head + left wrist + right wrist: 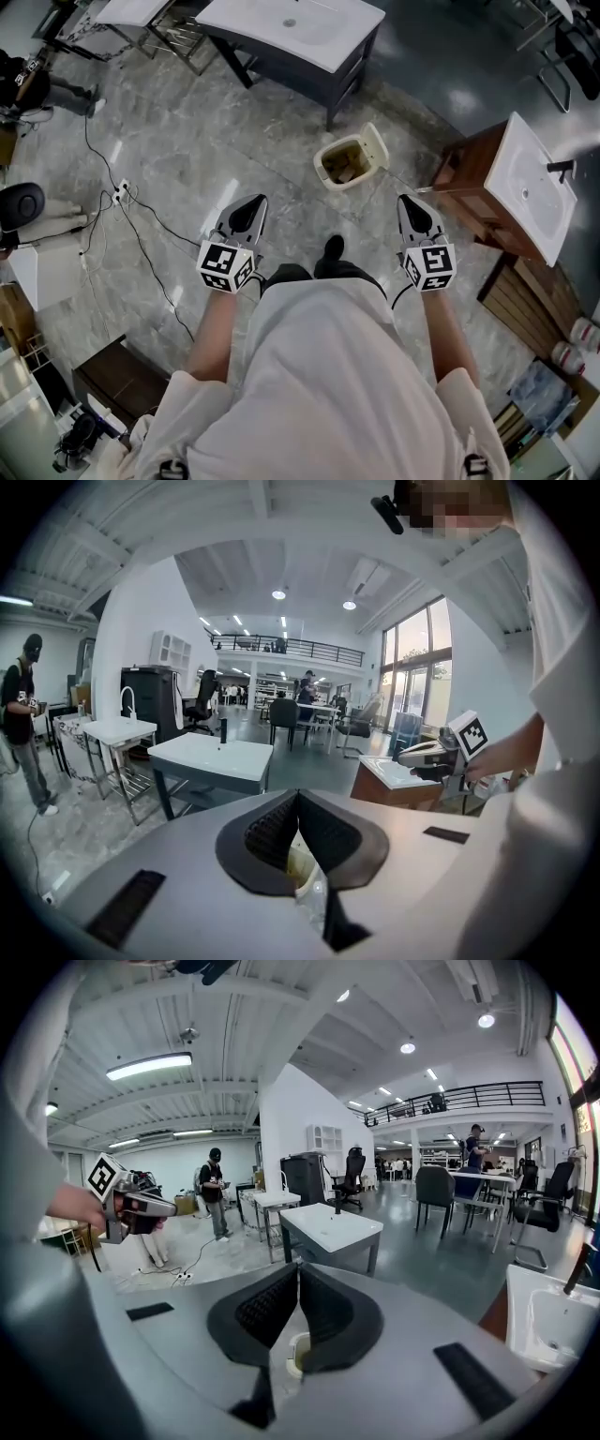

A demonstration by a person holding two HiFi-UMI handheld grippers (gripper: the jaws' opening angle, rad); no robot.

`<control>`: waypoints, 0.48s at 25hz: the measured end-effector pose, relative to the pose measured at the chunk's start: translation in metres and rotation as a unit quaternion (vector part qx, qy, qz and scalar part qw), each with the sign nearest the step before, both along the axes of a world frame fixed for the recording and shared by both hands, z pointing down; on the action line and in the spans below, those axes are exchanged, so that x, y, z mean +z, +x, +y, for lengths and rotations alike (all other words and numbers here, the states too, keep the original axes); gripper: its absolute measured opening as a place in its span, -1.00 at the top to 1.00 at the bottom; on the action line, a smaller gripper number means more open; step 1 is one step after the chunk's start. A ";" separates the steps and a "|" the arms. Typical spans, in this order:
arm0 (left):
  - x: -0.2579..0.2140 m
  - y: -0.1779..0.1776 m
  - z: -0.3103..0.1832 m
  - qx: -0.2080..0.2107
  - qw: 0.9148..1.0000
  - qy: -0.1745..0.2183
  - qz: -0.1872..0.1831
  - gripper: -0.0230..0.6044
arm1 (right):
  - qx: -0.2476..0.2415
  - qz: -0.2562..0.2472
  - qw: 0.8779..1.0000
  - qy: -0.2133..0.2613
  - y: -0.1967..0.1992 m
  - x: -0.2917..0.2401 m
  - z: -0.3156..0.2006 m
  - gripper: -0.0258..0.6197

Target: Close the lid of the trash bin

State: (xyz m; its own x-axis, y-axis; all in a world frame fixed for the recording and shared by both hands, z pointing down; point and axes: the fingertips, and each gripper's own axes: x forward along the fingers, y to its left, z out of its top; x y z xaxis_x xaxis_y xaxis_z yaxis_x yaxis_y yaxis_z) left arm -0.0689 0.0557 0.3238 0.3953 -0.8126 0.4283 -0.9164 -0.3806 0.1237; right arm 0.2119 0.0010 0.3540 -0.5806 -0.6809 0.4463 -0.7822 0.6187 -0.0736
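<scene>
A cream trash bin [345, 164] stands on the marble floor ahead of me, its lid [377, 147] tipped up at the right side and some litter inside. My left gripper [251, 202] is held out at the lower left of the bin, my right gripper [409, 201] at its lower right; both are well short of it and touch nothing. In the left gripper view the jaws [298, 795] meet at their tips with nothing held, and the bin [302, 869] shows below them. The right gripper view shows the jaws [298, 1267] likewise shut, the bin [294, 1354] beneath.
Behind the bin stands a dark vanity table with a white top [291, 28]. A wooden cabinet with a white sink [530, 183] is at the right. Cables and a power strip [120, 192] lie on the floor at the left. A person [28, 84] stands far left.
</scene>
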 end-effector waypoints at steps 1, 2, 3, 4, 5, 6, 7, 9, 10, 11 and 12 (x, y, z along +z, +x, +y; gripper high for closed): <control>0.001 0.002 -0.004 0.000 1.000 -0.001 -0.001 0.87 | -0.002 0.001 1.000 -0.001 0.000 0.002 -0.003 0.83; 0.002 0.004 -0.008 0.001 1.000 -0.002 -0.002 0.87 | -0.004 0.002 1.000 -0.001 0.001 0.003 -0.006 0.83; 0.003 0.006 -0.011 0.001 1.000 -0.003 -0.003 0.87 | -0.006 0.004 1.000 -0.001 0.001 0.004 -0.008 0.83; 0.004 0.007 -0.014 0.002 1.000 -0.004 -0.003 0.87 | -0.008 0.005 1.000 -0.001 0.001 0.004 -0.010 0.83; 0.004 0.009 -0.017 0.004 1.000 -0.005 -0.003 0.87 | -0.009 0.006 1.000 -0.001 0.001 0.004 -0.012 0.83; 0.005 0.010 -0.020 0.005 1.000 -0.005 -0.003 0.87 | -0.010 0.007 1.000 -0.001 0.001 0.003 -0.014 0.83; 0.005 0.010 -0.023 0.006 1.000 -0.006 -0.004 0.87 | -0.011 0.008 1.000 0.000 0.001 0.003 -0.017 0.83; 0.007 0.010 -0.029 0.009 1.000 -0.007 -0.005 0.87 | -0.010 0.010 1.000 -0.001 0.000 0.004 -0.022 0.83; 0.009 0.010 -0.032 0.011 1.000 -0.008 -0.005 0.87 | -0.009 0.012 1.000 -0.002 0.001 0.005 -0.024 0.83; 0.010 0.009 -0.035 0.013 1.000 -0.009 -0.005 0.87 | -0.007 0.013 1.000 -0.004 0.001 0.007 -0.026 0.83; 0.011 0.009 -0.038 0.015 1.000 -0.010 -0.004 0.87 | -0.003 0.014 1.000 -0.006 0.002 0.009 -0.029 0.83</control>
